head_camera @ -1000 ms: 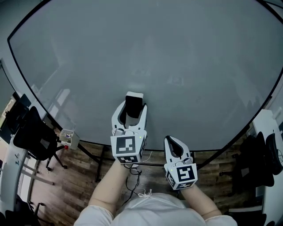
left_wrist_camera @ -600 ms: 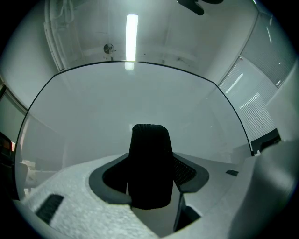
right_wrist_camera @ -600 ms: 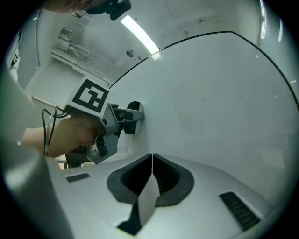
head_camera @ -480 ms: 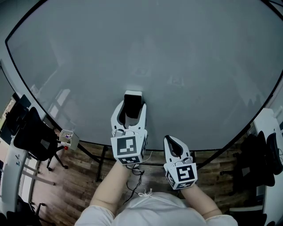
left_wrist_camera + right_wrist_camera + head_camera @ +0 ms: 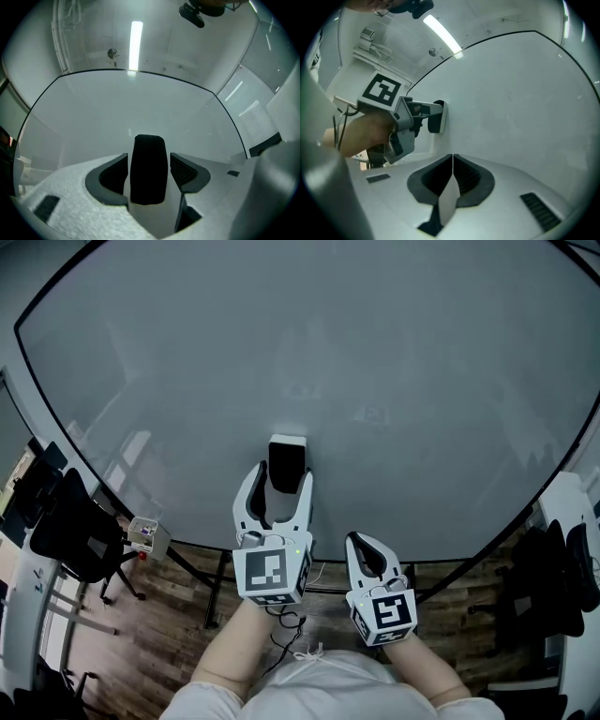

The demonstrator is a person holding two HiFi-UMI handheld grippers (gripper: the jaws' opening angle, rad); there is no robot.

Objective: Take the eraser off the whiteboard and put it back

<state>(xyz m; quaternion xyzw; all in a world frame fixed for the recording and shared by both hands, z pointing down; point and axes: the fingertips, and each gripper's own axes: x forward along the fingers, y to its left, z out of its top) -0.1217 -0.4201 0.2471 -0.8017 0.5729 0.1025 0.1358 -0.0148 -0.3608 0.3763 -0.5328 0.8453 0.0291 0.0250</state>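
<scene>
The black eraser (image 5: 286,463) with a white back sticks to the large whiteboard (image 5: 328,352), low and near its middle. My left gripper (image 5: 281,472) reaches up around it, one fingertip on each side. Its jaws have just been opening. In the left gripper view the eraser (image 5: 149,154) stands between the pads of the left gripper (image 5: 150,171), with a gap showing on the right side. My right gripper (image 5: 366,542) hangs lower right, shut and empty, just off the board. The right gripper view shows its closed tips (image 5: 453,157) and the eraser (image 5: 437,117) on the whiteboard (image 5: 525,93).
Below the board's lower edge are wooden floor and the board's stand legs (image 5: 211,592). A black chair (image 5: 66,531) and a small box (image 5: 145,535) are at the left. More dark furniture (image 5: 562,568) is at the right.
The left gripper has drawn back a little toward me and its jaws stand wider round the eraser, which stays on the board. The right gripper has not moved.
</scene>
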